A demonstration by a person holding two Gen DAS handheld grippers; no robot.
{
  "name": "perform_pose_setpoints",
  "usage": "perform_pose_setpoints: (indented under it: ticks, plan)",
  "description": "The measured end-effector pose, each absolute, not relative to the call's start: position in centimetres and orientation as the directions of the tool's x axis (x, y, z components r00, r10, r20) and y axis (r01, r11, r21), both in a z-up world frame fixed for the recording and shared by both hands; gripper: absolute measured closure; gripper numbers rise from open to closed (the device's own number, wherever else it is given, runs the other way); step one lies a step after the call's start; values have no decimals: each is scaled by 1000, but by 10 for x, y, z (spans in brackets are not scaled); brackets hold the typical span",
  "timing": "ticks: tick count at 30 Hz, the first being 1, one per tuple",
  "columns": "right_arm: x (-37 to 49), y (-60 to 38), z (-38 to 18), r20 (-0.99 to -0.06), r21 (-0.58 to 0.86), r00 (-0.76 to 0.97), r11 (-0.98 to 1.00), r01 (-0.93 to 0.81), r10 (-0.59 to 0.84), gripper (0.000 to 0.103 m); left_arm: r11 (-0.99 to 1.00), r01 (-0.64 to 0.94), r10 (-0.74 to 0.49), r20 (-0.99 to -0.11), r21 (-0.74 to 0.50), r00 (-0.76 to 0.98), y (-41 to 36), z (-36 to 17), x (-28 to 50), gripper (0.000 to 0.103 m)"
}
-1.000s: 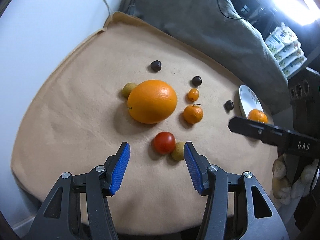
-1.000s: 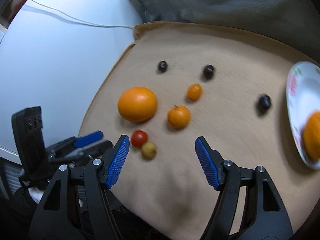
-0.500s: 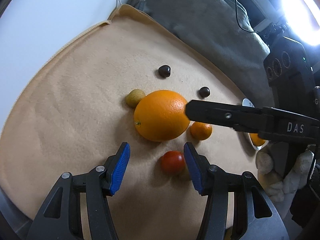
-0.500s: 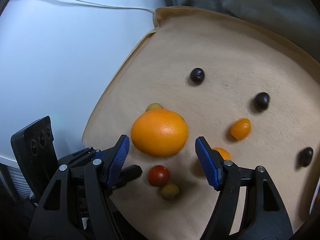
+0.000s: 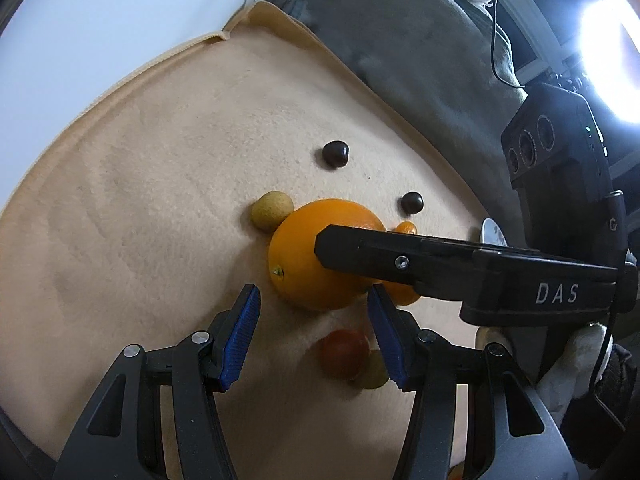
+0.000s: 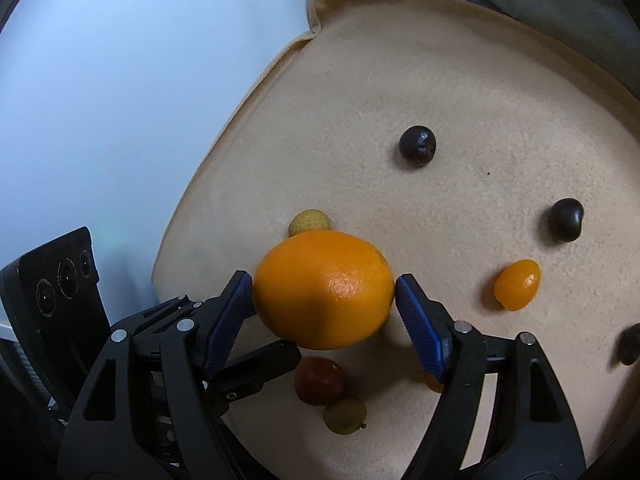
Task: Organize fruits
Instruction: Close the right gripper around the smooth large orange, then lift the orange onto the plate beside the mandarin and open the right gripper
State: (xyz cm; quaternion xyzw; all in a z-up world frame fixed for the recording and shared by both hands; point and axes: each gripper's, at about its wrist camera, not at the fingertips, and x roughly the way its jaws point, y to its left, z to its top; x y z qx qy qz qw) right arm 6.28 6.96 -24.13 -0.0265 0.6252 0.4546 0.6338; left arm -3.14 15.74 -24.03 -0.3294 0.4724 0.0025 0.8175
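A big orange (image 6: 324, 290) lies on the beige mat (image 6: 460, 100). My right gripper (image 6: 325, 294) is open, its blue pads on either side of the orange, close to or just touching its skin. In the left wrist view the orange (image 5: 306, 260) lies just ahead of my open, empty left gripper (image 5: 312, 326), and the right gripper's black finger (image 5: 400, 260) crosses over it. A red tomato (image 6: 320, 380) and a small yellow-green fruit (image 6: 345, 415) lie below the orange. Another yellow-green fruit (image 6: 310, 222) sits behind it.
Two dark round fruits (image 6: 417, 145) (image 6: 565, 220), a small orange kumquat (image 6: 517, 290) and a third dark fruit (image 6: 628, 344) lie to the right. A grey cushion (image 5: 400, 48) borders the mat's far side. A white surface (image 6: 120, 100) with a cable lies left.
My right gripper has moved in over the big orange, so its pads now flank it. My left gripper has moved forward toward the orange, past the tomato.
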Motion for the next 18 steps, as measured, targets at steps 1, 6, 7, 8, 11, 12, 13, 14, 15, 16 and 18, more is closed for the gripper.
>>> perform_pose_setpoints:
  ticks: [1, 6, 7, 8, 11, 12, 13, 14, 15, 16, 18]
  plan:
    - [64, 69, -242, -814, 539, -198, 584, -607, 546, 26, 784, -313, -308, -773, -536, 554, 157, -240, -30, 49]
    - [66, 65, -243, -801, 562, -220, 573, -596, 557, 26, 784, -301, -322, -770, -543, 551, 154, -241, -26, 49]
    - [65, 65, -243, -801, 562, -221, 570, -600, 557, 26, 786, -295, -325, -770, -543, 549, 153, -241, -26, 49]
    - [64, 66, -243, -800, 561, -221, 567, -603, 557, 26, 793, -292, -321, -774, -535, 546, 151, -241, -25, 49]
    - [65, 65, -245, -794, 569, -220, 568, -595, 566, 26, 797, -290, -316, -776, -529, 546, 150, -241, -24, 49]
    - [64, 64, -244, -794, 570, -219, 568, -594, 567, 27, 797, -292, -316, -776, -529, 546, 150, -241, -23, 49]
    - [64, 64, -244, -794, 569, -216, 570, -593, 568, 27, 799, -293, -313, -778, -526, 544, 148, -240, -22, 49]
    - [64, 65, -243, -793, 569, -214, 571, -592, 570, 27, 805, -291, -307, -782, -517, 542, 147, -239, -22, 49]
    - [64, 65, -243, -792, 572, -213, 572, -589, 573, 27, 811, -288, -301, -785, -510, 542, 145, -238, -21, 49]
    - [64, 64, -242, -790, 574, -213, 571, -586, 575, 27, 815, -286, -296, -786, -504, 542, 144, -236, -21, 49]
    - [64, 61, -239, -785, 577, -210, 567, -587, 582, 27, 817, -284, -293, -786, -501, 545, 142, -234, -20, 49]
